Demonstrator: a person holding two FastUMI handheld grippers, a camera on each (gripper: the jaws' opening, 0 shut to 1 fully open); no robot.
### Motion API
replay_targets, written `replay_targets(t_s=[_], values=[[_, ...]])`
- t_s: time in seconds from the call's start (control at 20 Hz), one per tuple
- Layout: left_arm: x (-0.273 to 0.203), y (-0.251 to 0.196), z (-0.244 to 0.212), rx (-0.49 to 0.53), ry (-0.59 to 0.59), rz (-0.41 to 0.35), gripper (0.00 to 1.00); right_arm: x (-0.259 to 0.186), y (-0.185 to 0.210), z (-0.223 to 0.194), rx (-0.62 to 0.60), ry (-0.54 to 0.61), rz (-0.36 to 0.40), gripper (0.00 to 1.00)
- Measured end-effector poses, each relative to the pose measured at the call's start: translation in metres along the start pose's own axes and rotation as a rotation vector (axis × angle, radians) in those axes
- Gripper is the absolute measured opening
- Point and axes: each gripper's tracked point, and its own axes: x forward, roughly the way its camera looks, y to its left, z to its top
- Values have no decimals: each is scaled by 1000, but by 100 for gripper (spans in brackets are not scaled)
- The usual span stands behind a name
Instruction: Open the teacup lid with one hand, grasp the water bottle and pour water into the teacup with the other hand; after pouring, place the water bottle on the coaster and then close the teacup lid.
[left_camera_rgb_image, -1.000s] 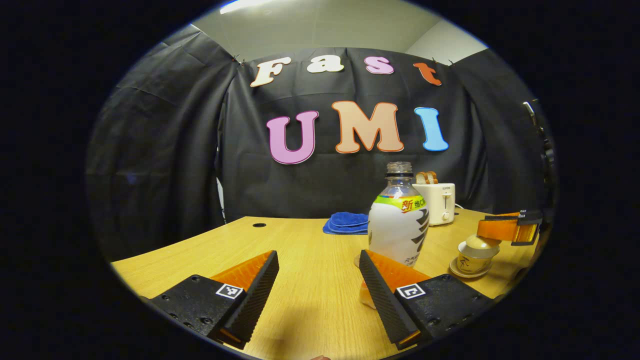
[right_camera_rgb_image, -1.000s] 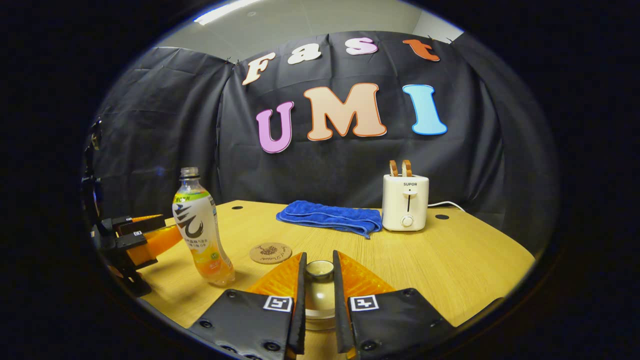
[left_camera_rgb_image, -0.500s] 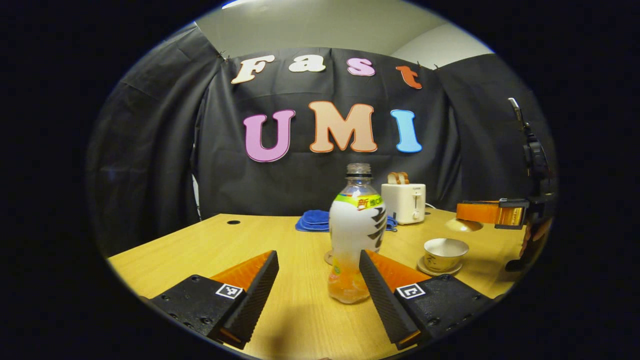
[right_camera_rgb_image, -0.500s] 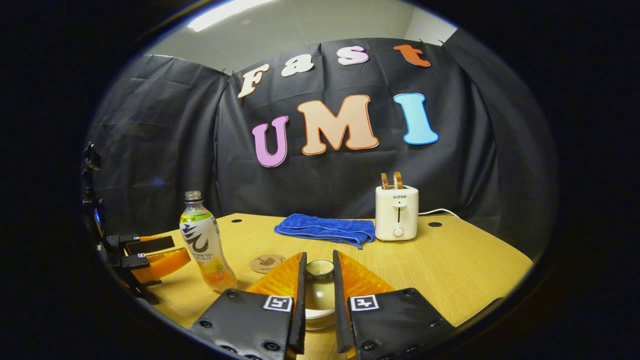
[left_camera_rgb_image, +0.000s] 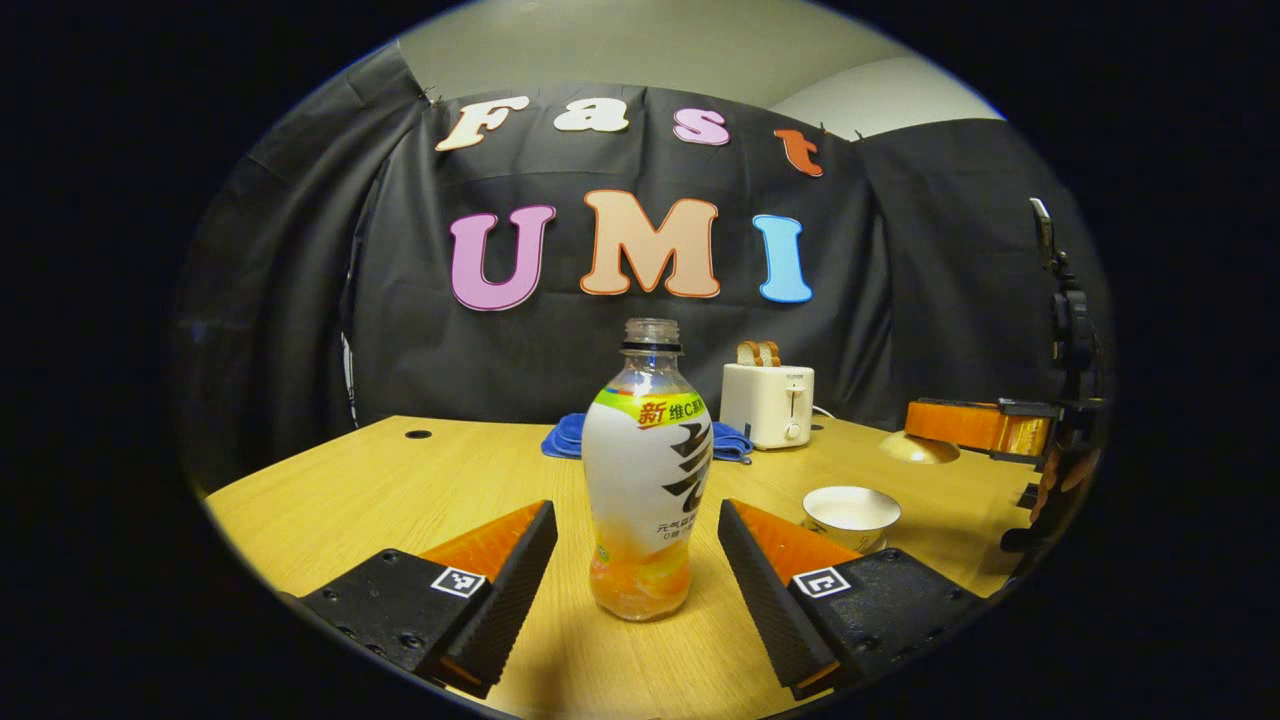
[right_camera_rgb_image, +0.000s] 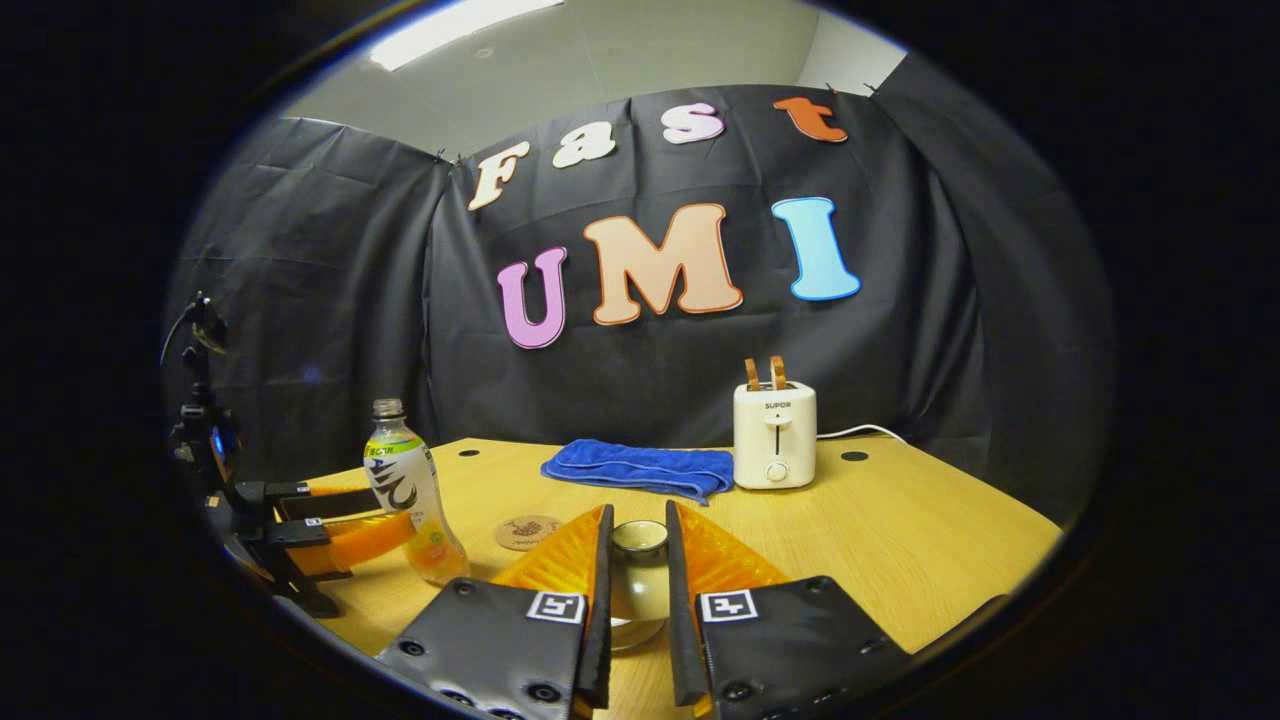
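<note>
The counter (left_camera_rgb_image: 400, 480) carries a toaster (right_camera_rgb_image: 774, 435), a blue towel (right_camera_rgb_image: 630, 468), the upright water bottle (left_camera_rgb_image: 647, 470), the uncovered teacup (left_camera_rgb_image: 852, 515) and the coaster (right_camera_rgb_image: 528, 531). The bottle is framed between the spread fingers of the left gripper (left_camera_rgb_image: 636, 590), untouched. The teacup lid (right_camera_rgb_image: 638, 570) is clamped, lifted, in the right gripper (right_camera_rgb_image: 636, 610)

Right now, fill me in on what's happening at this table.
The right hand-held gripper is shut on the teacup lid and holds it off the open teacup. The left hand-held gripper is open, a finger on either side of the uncapped water bottle, which stands on the table. No grasp, no pouring yet. The coaster is bare.
</note>
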Motion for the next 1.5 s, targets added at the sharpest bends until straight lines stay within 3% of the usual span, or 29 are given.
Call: replay_targets(t_s=[0.1, 0.25, 0.5, 0.8, 1.15, 1.5], values=[[8, 3, 0, 2, 11, 17, 94, -5, -6, 4, 7, -10, -6, 27], [18, 0, -3, 8, 20, 16, 81, -9, -14, 8, 5, -20, -19, 28], [28, -2, -5, 23, 33, 22, 69, -11, -27, 5, 20, -16, -35, 28], [33, -4, -7, 79, 62, 33, 59, -17, -43, 6, 27, -18, -55, 28], [38, -8, 6, 233, 66, 40, 59, -26, -58, 9, 36, -31, -69, 27], [41, -20, 6, 502, 99, 13, 59, -31, -72, 8, 63, -34, -92, 28]])
